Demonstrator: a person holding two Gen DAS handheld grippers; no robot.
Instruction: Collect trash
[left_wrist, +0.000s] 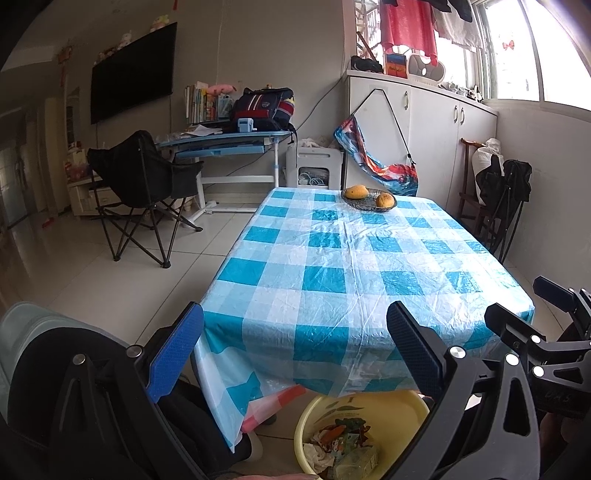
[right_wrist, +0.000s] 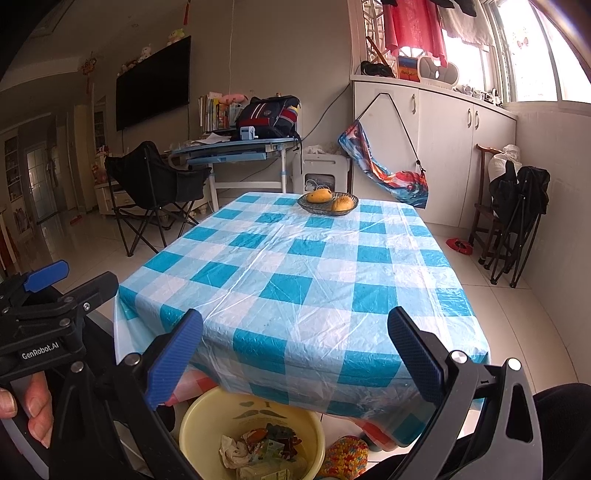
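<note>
Table: we see its blue-and-white checked cloth (right_wrist: 306, 280) bare except for the dish at the far end.
Basin: our yellow basin (right_wrist: 207, 413) sits on the floor under the near edge, upright, mouth up.
Trash: crumpled wrappers and paper (right_wrist: 258, 450) lie heaped inside the basin; no clear long axis.
Dish: the glass dish (right_wrist: 314, 206) holds two mangoes (right_wrist: 319, 195).
Left gripper (left_wrist: 295, 354): we hold it wide open, empty.
Right gripper (right_wrist: 295, 354): wide open, empty.

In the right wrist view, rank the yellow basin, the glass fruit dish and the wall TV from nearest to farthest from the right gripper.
Measured from the right gripper:
1. Yellow basin: just below the fingers, on the floor under the table's near edge, trash inside.
2. Glass fruit dish: at the table's far end, slightly right of centre.
3. Wall TV: on the back wall, upper left.
</note>
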